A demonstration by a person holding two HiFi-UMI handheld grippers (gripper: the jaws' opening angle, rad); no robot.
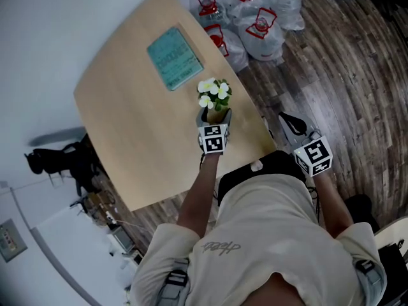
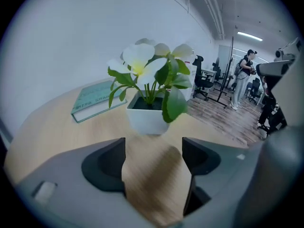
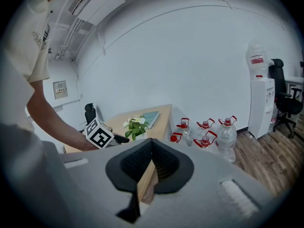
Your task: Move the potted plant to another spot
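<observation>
The potted plant (image 1: 215, 94), white flowers and green leaves in a small white pot (image 2: 146, 118), stands upright on the wooden table (image 1: 127, 126) near its right edge. My left gripper (image 1: 215, 121) is just on the near side of the pot. In the left gripper view its jaws (image 2: 153, 148) stand wide open with only bare tabletop between them, and the pot is a little beyond the tips, untouched. My right gripper (image 1: 288, 123) hangs off the table's right edge over the floor, its pads (image 3: 151, 148) together on nothing.
A teal book (image 1: 174, 57) lies flat on the table behind the plant. Several large water bottles with red caps (image 1: 261, 24) stand on the wood floor past the table's far right. A water dispenser (image 3: 260, 94) stands by the wall, and a black office chair (image 1: 64, 158) at the table's left.
</observation>
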